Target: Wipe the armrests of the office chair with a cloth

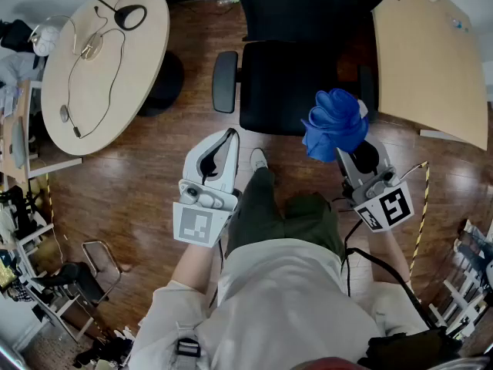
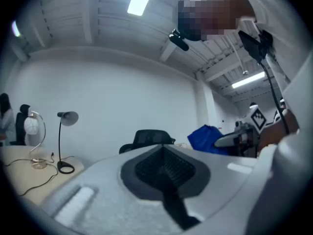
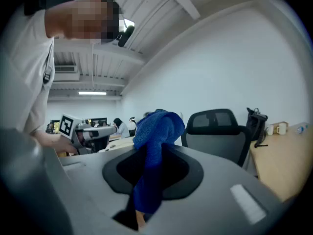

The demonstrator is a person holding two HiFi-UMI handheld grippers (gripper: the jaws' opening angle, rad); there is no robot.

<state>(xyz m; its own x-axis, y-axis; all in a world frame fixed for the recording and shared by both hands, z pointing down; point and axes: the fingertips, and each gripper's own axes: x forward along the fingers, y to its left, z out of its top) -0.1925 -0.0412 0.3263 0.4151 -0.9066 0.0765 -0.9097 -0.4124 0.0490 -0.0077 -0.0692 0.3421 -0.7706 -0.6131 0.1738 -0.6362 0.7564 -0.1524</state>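
The black office chair [image 1: 296,68] stands in front of me, its left armrest [image 1: 224,82] plain to see and its right armrest [image 1: 367,89] partly behind the cloth. My right gripper [image 1: 345,151] is shut on a bunched blue cloth [image 1: 335,123], held up near the right armrest, apart from it. In the right gripper view the cloth [image 3: 154,146] hangs out of the closed jaws, with the chair [image 3: 217,131] behind. My left gripper [image 1: 228,136] is shut and holds nothing, in front of the seat. The left gripper view shows the chair [image 2: 146,138] and cloth [image 2: 208,138] beyond.
A round wooden table [image 1: 108,60] with a desk lamp [image 1: 129,15] and cables stands at the left. A light desk [image 1: 431,60] flanks the chair on the right. My leg and shoe [image 1: 258,160] reach toward the seat. Clutter lines the lower left of the wooden floor.
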